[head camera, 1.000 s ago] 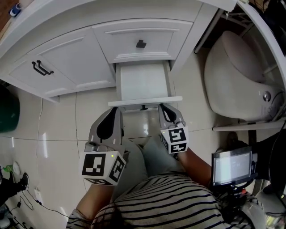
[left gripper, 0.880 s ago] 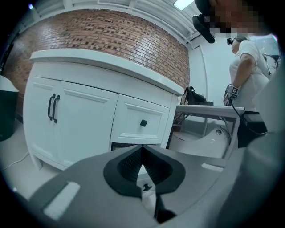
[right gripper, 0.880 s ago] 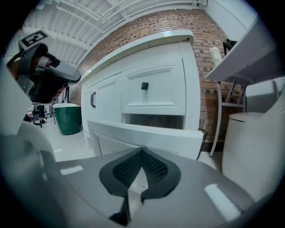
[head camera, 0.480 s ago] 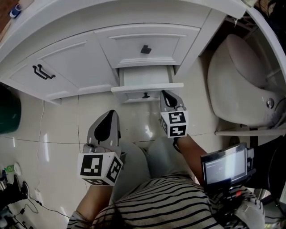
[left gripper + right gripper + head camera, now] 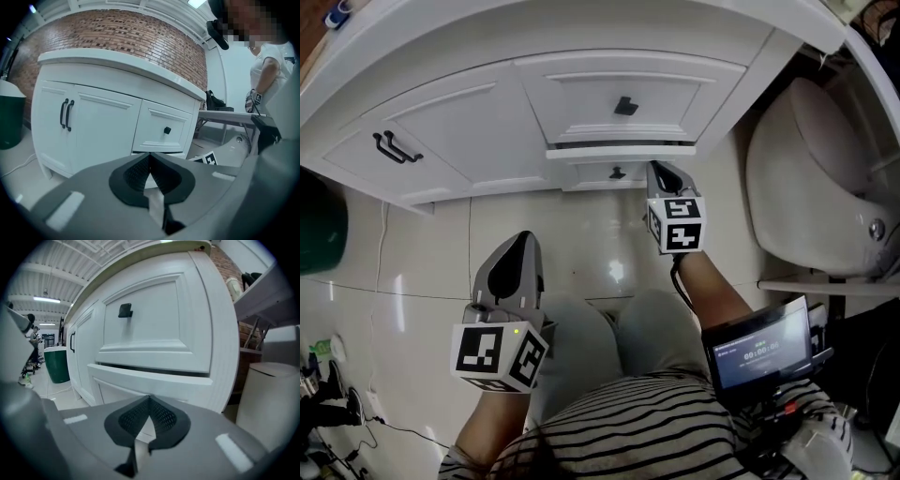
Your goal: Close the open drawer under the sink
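Vanity front (image 5: 459,131): drawer (image 5: 619,152) at right tongs (image 5: 662,170)

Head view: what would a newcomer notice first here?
The white cabinet fills the top, its bottom drawer sticking out just a little, with the right hand-held gripper, jaws together, right at its front. The left hand-held gripper, also shut, hangs back over the glossy tile floor, and a white toilet sits to the right.
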Available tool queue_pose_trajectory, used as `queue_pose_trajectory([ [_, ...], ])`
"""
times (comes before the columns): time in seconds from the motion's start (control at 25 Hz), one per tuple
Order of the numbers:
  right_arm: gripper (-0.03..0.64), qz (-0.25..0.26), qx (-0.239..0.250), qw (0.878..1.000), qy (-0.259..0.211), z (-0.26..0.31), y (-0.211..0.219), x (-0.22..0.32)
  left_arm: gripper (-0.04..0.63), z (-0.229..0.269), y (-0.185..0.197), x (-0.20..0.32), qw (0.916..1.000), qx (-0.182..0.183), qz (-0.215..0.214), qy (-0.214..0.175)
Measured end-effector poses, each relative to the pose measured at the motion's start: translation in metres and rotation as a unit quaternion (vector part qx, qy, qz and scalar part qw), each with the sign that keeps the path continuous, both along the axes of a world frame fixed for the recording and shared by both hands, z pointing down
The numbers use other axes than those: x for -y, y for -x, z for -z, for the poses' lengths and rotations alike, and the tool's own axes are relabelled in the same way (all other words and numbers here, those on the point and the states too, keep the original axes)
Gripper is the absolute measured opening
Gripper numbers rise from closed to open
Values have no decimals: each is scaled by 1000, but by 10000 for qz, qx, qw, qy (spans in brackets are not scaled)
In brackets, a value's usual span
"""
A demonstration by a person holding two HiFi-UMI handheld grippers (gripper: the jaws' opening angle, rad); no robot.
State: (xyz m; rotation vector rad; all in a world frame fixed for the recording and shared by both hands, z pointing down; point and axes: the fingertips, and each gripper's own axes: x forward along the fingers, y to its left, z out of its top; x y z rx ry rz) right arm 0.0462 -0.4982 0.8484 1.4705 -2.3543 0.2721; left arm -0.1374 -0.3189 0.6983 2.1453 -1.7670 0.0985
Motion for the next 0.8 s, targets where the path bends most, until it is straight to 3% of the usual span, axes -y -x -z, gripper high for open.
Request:
queue_pose_trajectory([
  [0.32,2,48,-25,10000,11,0,3,20,17,9,2,1,9996,242,-119,-55],
  [0.44,1,-59,62,9996,260,13,-5,8,15,12,0,0,9996,235,-153,92],
  [0.68,1,-184,729,9954,586,106,-44,-81,17,53,-25,-23,9978,43,-386,542],
  [0.8,1,-237,1043,9912,778,181,-60,-132,15,103,-33,-53,9967,-97,-406,694],
])
